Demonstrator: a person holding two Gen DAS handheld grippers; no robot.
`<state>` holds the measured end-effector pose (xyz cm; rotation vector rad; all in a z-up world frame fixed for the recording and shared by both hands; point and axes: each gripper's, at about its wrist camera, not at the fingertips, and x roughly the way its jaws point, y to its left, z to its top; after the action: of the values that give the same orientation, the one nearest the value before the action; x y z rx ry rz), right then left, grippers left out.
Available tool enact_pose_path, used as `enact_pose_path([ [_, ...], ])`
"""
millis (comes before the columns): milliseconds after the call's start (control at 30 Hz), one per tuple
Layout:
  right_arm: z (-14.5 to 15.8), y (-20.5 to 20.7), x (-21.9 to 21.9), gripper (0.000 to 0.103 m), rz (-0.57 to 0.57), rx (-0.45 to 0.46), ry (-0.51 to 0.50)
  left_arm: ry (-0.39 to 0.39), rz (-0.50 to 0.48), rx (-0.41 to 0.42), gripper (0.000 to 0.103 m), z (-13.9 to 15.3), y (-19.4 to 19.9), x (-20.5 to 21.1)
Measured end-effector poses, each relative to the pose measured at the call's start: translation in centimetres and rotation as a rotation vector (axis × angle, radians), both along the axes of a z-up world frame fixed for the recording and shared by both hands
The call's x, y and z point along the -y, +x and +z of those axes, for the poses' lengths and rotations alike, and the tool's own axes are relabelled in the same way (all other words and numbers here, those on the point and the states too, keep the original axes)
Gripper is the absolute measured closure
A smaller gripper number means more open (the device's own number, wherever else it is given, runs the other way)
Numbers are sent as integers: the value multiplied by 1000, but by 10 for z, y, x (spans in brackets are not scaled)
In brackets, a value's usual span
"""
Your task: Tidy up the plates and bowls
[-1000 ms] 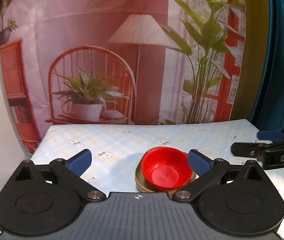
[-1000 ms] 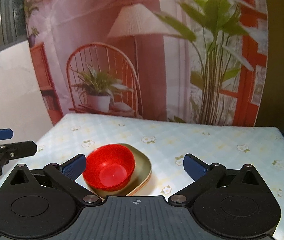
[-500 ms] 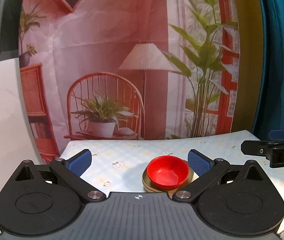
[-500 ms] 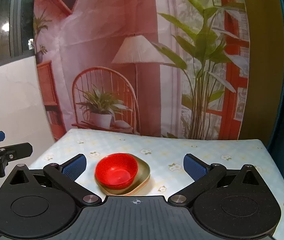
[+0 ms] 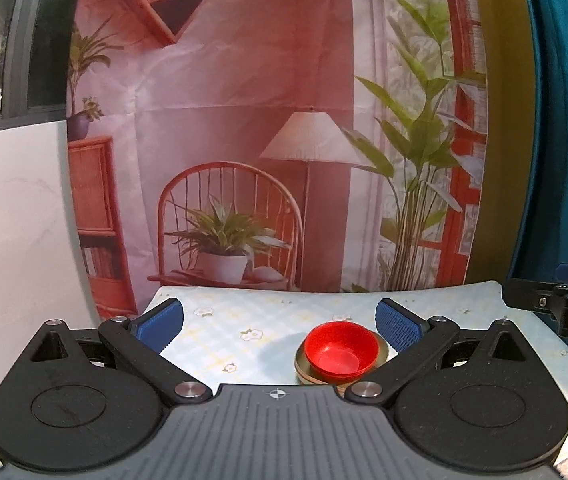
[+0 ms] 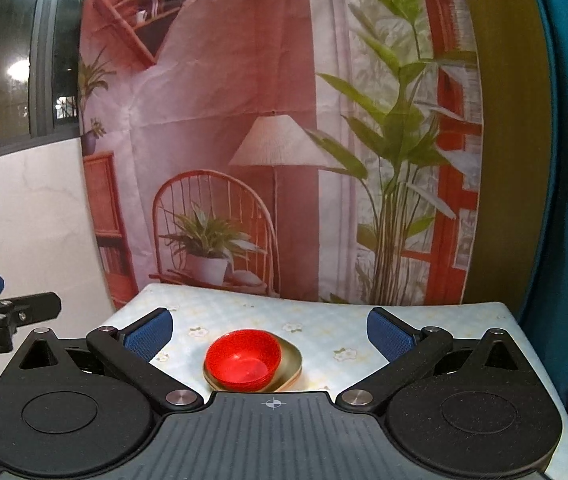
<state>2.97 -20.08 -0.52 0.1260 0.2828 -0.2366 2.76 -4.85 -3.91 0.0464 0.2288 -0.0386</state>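
Both hand-held grippers, left (image 5: 278, 322) and right (image 6: 270, 330), are wide open and empty; the red bowl (image 6: 243, 361) sits nested in the gold plate (image 6: 290, 366), so withdrawing clear suffices.

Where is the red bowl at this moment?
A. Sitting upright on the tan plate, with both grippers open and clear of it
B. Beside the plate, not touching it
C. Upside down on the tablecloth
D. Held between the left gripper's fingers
A: the red bowl sits upright on the tan plate, and the left gripper and right gripper are both open and empty.
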Motion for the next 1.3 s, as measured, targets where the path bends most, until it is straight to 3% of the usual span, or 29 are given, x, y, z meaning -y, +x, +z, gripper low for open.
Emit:
enact_pose_path([
  [167, 5, -3, -4, 0, 1, 10, -11, 34, 20, 26, 0, 2, -4, 2],
  [1300, 2, -7, -3, 0, -26, 20, 1, 30, -19, 39, 0, 3, -7, -1],
])
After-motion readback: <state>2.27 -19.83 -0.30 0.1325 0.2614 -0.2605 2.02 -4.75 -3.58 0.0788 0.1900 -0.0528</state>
